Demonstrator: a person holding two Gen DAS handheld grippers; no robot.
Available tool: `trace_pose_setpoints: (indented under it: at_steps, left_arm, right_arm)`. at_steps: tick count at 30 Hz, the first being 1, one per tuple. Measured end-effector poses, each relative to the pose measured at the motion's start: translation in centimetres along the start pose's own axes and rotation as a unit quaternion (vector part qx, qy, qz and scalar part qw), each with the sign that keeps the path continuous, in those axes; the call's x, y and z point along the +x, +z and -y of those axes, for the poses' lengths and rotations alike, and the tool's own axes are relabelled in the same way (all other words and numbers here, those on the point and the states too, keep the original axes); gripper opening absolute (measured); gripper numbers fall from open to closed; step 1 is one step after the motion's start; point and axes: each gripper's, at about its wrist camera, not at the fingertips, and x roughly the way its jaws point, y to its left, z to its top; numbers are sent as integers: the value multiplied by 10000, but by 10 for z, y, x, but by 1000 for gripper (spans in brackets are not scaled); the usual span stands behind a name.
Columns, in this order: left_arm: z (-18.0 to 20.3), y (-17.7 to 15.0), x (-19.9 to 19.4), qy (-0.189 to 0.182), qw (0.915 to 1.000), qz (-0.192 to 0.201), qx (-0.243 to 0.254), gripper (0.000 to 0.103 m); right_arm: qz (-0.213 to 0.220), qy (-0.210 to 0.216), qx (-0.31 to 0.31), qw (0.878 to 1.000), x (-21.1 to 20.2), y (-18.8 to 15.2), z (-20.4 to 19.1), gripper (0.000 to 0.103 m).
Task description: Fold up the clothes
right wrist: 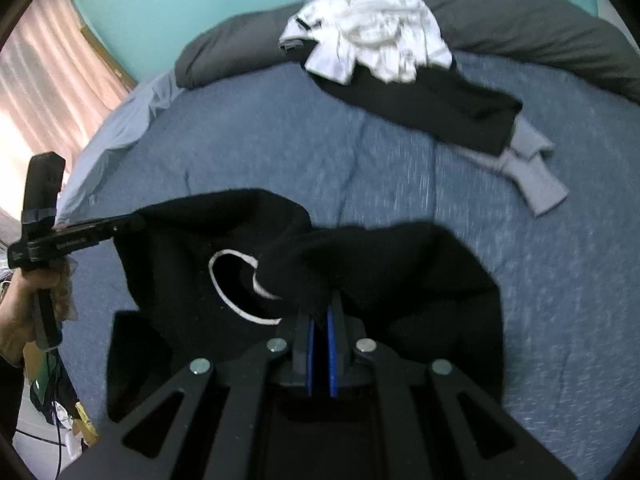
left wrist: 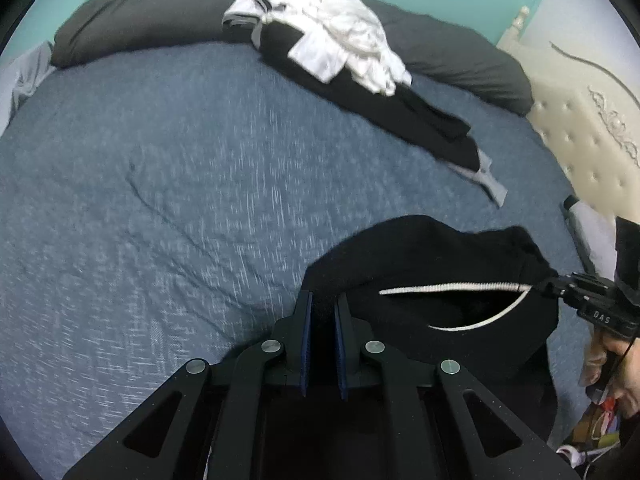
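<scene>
A black garment (left wrist: 432, 264) with a white-trimmed neckline (left wrist: 452, 289) hangs between both grippers above the blue bed (left wrist: 160, 184). My left gripper (left wrist: 323, 300) is shut on its edge; it also shows at the left of the right wrist view (right wrist: 132, 222), pinching the cloth. My right gripper (right wrist: 320, 308) is shut on a bunched part of the same black garment (right wrist: 360, 272) beside the neckline (right wrist: 228, 280); it shows at the right of the left wrist view (left wrist: 540, 285). The cloth sags between them.
A pile of clothes lies at the far side of the bed: white pieces (left wrist: 340, 28) on black cloth (left wrist: 380, 100), with a grey piece (right wrist: 528, 172) sticking out. Dark pillows (left wrist: 140, 16) line the back. A cream tufted headboard (left wrist: 580, 140) is at right; curtains (right wrist: 52, 80) at left.
</scene>
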Motion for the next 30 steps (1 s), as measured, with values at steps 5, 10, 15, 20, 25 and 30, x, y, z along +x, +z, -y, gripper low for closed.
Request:
trace_pose_setpoints:
  at_steps: [5, 10, 15, 20, 25, 30]
  left_arm:
    - [-5, -6, 7, -9, 10000, -10, -33, 15]
    - [-6, -2, -21, 18, 9994, 332, -63, 19]
    - [21, 8, -28, -158, 9990, 356, 241, 27]
    - [64, 3, 20, -251, 9960, -293, 810, 27]
    - [71, -6, 63, -136, 9934, -699, 897, 26]
    - [68, -18, 89, 230, 9889, -943, 1128, 24]
  right_arm:
    - [-123, 57, 15, 9999, 15, -8, 3, 5]
    - [-105, 114, 51, 9999, 17, -8, 3, 5]
    - [-84, 155, 75, 9998, 16, -8, 1, 5]
    - [-97, 201, 53, 9997, 16, -8, -2, 5]
    - [-142, 202, 26, 9997, 18, -10, 0, 5]
    - [-171, 215, 23, 9996, 21, -13, 3, 5]
